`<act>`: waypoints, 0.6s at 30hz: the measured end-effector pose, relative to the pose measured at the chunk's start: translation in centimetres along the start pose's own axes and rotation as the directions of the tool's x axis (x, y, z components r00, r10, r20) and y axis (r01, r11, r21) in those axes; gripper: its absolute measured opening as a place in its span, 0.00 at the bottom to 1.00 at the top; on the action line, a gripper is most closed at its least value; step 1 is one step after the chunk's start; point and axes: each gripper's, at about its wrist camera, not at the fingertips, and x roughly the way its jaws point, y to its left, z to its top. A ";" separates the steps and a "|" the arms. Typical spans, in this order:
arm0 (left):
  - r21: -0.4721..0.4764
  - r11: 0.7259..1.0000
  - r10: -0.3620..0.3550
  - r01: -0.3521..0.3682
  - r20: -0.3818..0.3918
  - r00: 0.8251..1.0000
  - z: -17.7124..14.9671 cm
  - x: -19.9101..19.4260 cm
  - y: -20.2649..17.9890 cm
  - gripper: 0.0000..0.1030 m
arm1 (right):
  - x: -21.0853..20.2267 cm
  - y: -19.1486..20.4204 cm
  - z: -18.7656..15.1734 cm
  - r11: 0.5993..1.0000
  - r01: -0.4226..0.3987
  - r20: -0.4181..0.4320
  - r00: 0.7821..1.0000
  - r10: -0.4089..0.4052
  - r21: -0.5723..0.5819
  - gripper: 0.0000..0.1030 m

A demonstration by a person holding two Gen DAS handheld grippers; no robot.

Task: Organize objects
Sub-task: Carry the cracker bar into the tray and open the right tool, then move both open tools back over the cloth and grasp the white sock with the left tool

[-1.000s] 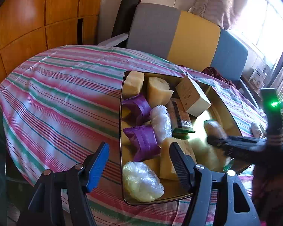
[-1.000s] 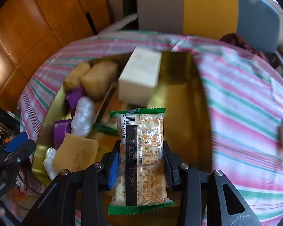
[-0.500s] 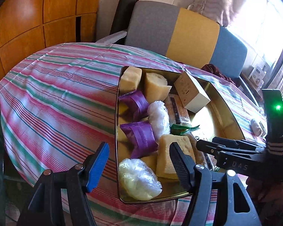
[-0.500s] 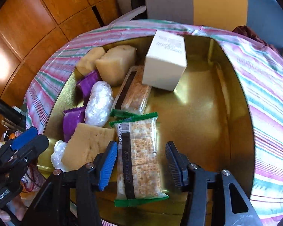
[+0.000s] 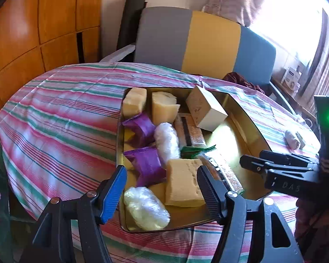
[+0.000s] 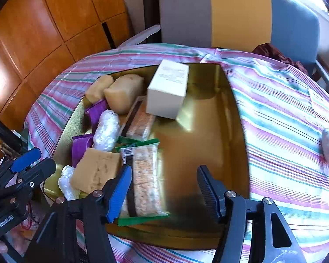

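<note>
Window glare, fisheye warp, slight blur

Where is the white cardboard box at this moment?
In the right wrist view, the white cardboard box sits at the far end of the gold metal tray, beside a pale sponge block.

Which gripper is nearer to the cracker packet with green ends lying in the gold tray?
Right. The right gripper hangs directly over the cracker packet, jaws open. The left gripper sits further off, over the sponge beside it.
</note>
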 end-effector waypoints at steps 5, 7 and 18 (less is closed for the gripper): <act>0.035 0.999 -0.013 0.014 -0.010 1.000 -0.1 0.0 -1.4 0.65 | -1.2 -2.3 -0.3 0.999 0.023 0.016 1.000 -0.023 0.041 0.62; 0.050 0.999 -0.017 0.018 -0.010 1.000 -0.1 0.0 -2.0 0.65 | -1.7 -3.5 -0.5 0.998 0.028 0.021 0.999 -0.029 0.061 0.61; 0.142 0.988 -0.055 0.056 -0.007 0.998 0.6 -0.1 -5.4 0.65 | -6.3 -8.5 -0.1 0.991 0.035 0.098 0.994 -0.048 0.132 0.67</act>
